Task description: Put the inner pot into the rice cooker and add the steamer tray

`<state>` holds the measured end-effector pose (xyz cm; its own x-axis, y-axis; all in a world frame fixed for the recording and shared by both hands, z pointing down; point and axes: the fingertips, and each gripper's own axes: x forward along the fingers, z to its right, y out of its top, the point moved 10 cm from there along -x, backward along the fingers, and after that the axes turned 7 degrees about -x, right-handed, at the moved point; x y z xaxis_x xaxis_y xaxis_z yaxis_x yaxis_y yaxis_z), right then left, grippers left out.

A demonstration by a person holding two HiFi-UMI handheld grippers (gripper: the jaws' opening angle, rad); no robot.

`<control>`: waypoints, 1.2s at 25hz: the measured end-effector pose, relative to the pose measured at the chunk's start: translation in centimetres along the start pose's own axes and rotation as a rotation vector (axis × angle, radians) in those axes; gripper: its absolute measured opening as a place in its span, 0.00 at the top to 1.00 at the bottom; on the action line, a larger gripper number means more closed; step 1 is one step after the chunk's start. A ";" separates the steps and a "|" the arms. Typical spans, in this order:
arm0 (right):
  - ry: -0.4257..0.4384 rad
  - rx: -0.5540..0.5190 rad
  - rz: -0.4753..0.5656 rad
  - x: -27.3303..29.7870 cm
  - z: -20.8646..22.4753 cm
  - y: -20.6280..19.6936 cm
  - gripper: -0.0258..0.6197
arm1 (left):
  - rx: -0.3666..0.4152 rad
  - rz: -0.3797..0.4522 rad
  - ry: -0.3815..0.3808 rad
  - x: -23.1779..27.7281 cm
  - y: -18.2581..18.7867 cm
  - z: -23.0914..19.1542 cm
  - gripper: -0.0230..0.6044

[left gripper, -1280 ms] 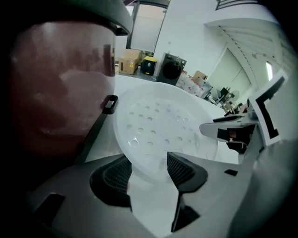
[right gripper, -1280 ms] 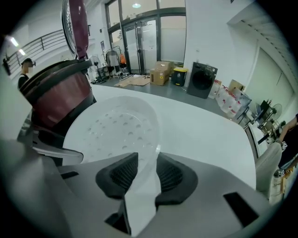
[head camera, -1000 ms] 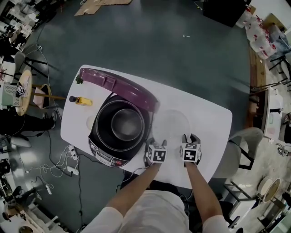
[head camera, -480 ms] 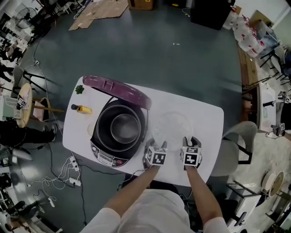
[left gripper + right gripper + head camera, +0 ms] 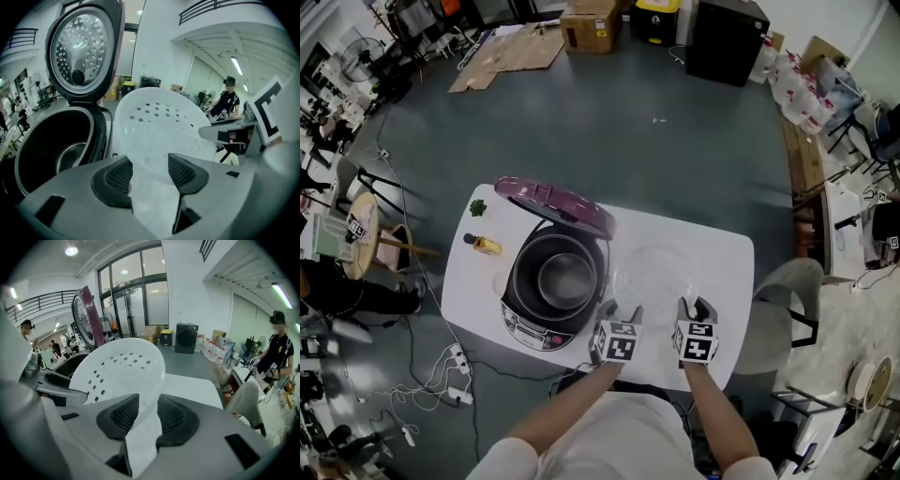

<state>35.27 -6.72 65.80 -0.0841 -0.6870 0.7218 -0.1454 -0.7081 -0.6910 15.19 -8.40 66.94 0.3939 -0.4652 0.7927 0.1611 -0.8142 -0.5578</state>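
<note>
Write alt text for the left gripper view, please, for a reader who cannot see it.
The left gripper grips the rim of a white perforated steamer tray. Left of it, the rice cooker stands open, inner pot inside.

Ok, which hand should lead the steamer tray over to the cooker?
Left should probably lead. Both grippers grip the steamer tray, so they must move together, but the left gripper is next to the open rice cooker, whose inner pot is already in; the right gripper is on the far side.

inner pot (image 5: 565, 279) in rice cooker (image 5: 521, 323) | rice cooker on table (image 5: 729, 261) | steamer tray (image 5: 159, 129) at its right
</note>
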 end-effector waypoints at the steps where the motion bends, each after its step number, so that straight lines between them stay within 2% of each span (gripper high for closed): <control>1: 0.001 0.000 0.009 -0.5 -0.3 0.3 0.75 | 0.002 0.008 0.002 -0.6 0.1 -0.1 0.57; 9: 0.030 -0.011 0.050 -2.9 -3.0 2.4 0.75 | 0.005 0.053 0.021 -4.8 0.8 -1.6 0.57; 16: 0.072 -0.035 0.067 -4.3 -6.7 3.3 0.75 | -0.016 0.065 0.053 -8.5 -0.2 -3.9 0.57; 27: 0.142 -0.094 0.080 -4.2 -13.9 5.8 0.74 | -0.035 0.075 0.125 -13.0 -1.0 -10.0 0.57; 30: 0.159 -0.120 0.076 -3.6 -15.9 6.5 0.73 | -0.018 0.083 0.146 -13.8 -0.9 -11.9 0.56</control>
<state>18.94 -6.26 59.29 -0.2527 -0.6964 0.6717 -0.2485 -0.6242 -0.7407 -1.19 -5.39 59.41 0.2696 -0.5753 0.7722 0.1169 -0.7764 -0.6193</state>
